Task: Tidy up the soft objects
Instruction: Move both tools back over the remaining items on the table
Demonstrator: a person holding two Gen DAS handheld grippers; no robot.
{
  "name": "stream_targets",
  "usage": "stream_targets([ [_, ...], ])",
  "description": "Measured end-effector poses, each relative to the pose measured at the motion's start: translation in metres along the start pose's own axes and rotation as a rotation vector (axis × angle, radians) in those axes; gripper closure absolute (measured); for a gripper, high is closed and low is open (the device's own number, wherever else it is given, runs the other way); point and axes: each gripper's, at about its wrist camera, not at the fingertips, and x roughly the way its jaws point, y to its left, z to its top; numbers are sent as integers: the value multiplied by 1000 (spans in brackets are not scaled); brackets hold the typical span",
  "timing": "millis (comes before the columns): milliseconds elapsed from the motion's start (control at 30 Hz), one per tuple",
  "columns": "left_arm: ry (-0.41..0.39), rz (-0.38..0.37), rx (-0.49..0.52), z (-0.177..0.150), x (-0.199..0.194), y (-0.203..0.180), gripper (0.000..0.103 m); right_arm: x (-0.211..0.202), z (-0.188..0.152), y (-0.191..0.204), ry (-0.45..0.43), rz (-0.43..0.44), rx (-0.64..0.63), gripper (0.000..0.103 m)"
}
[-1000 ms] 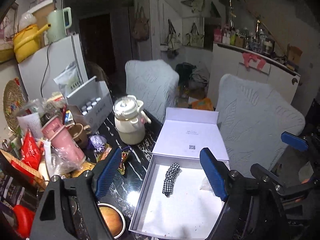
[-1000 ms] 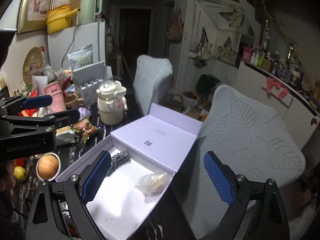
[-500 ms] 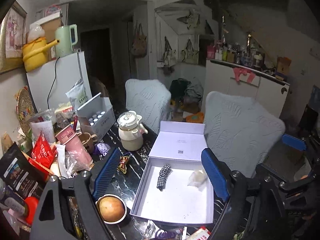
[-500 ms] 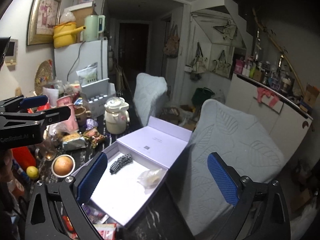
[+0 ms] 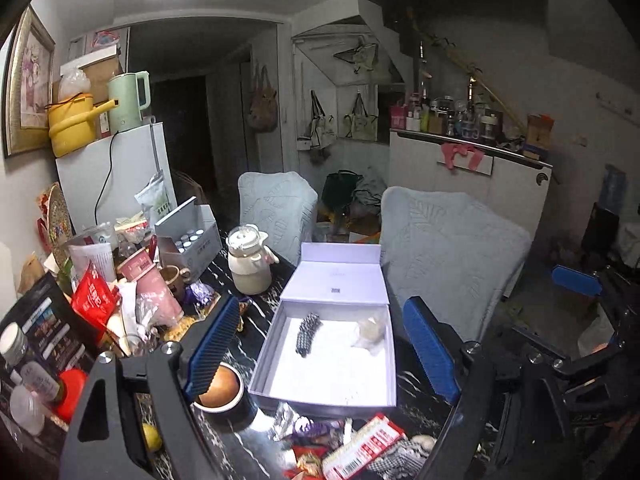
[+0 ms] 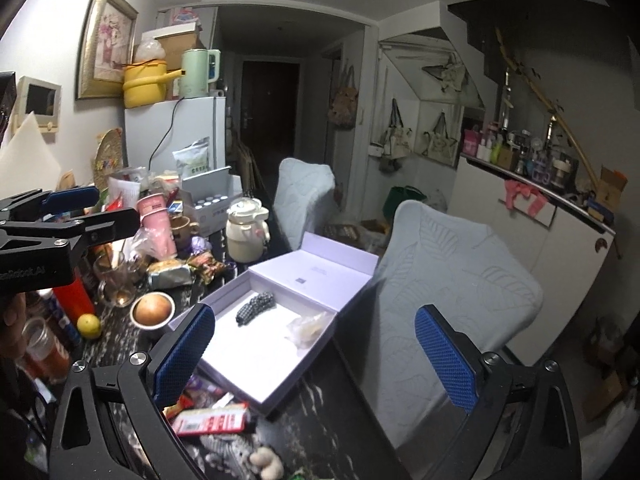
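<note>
Both grippers have backed off and lifted away from the shallow white cardboard gift box (image 5: 320,394) with its hinged lid open, so the camera now takes in far more of the cluttered black marble desk (image 6: 320,412). The left gripper (image 5: 320,350) has its jaws spread with nothing between them, and the right gripper (image 6: 316,354) is the same, jaws having just been opening to their widest and empty.

Inside the box, the black-and-white checked fabric scrunchie (image 5: 307,334) lies near the hinge edge toward the box's left side, and the crumpled clear plastic pouch (image 5: 372,332) sits by the right wall. So two soft things look stowed.

Compared with a second ago, the near desk edge shows up: a red-and-white snack wrapper (image 5: 362,450) and a checked cloth piece (image 5: 394,460), likely next.
</note>
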Motion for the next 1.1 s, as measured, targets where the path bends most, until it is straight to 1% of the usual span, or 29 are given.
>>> stream_targets([
  [133, -2, -9, -4, -18, -10, -1, 19, -15, -17, 5, -11, 2, 1, 1],
  [267, 15, -17, 4, -39, -16, -5, 19, -22, -40, 12, 5, 2, -2, 1],
  [433, 61, -14, 2, -67, -21, -8, 19, -28, -68, 19, 29, 11, -3, 1],
  [567, 97, -45, -15, -88, -26, -9, 19, -33, -90, 26, 55, 31, 3, 1],
  [767, 162, -77, 1, -115, -28, -14, 19, -43, -115, 36, 62, 44, -6, 1],
  [900, 182, -88, -13, -134, -31, -12, 19, -48, -131, 40, 69, 42, 14, 1],
  [1100, 220, -90, -11, -160, -26, -10, 19, -43, -157, 47, 116, 71, 47, 1],
])
